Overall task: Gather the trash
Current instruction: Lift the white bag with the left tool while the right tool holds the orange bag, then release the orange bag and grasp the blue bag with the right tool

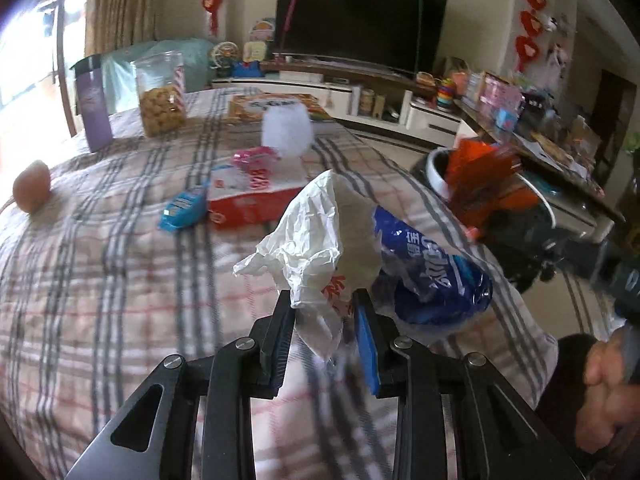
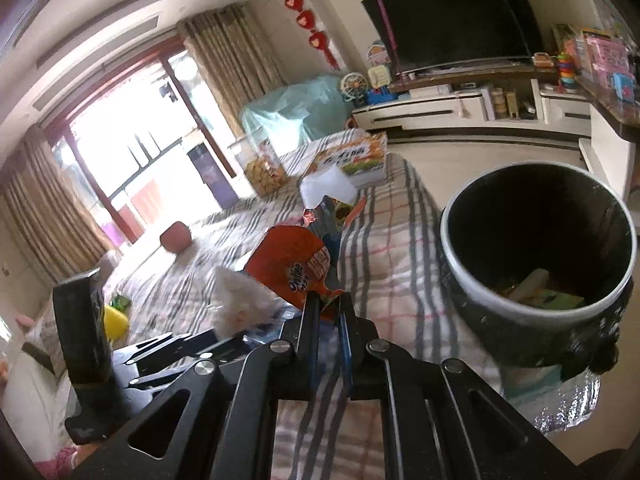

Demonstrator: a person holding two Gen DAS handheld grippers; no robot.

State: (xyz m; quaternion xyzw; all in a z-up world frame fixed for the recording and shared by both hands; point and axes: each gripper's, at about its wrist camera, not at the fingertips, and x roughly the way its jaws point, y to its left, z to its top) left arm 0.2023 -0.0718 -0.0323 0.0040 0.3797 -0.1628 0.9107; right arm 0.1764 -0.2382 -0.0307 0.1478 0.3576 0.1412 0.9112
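My left gripper (image 1: 324,300) is shut on a crumpled white plastic bag (image 1: 312,232) with red print, held above the plaid tablecloth (image 1: 100,280). A blue plastic wrapper (image 1: 436,276) sits right against the white bag at the right finger; I cannot tell whether it is gripped too. My right gripper (image 2: 329,300) is shut on an orange snack wrapper (image 2: 294,264), which also shows blurred as the orange wrapper (image 1: 480,172) at the right of the left wrist view. Just right of it stands a black trash bin (image 2: 520,308) with a pale rim and some scraps inside, at the table's right edge.
On the table lie a red-and-white tissue box (image 1: 248,200), a small blue packet (image 1: 184,210), a white fluffy wad (image 1: 286,130), a cookie jar (image 1: 162,96), a purple bottle (image 1: 94,108), an orange box (image 1: 276,106) and a brown egg-shaped thing (image 1: 32,192). A person's hand (image 1: 604,384) is at lower right.
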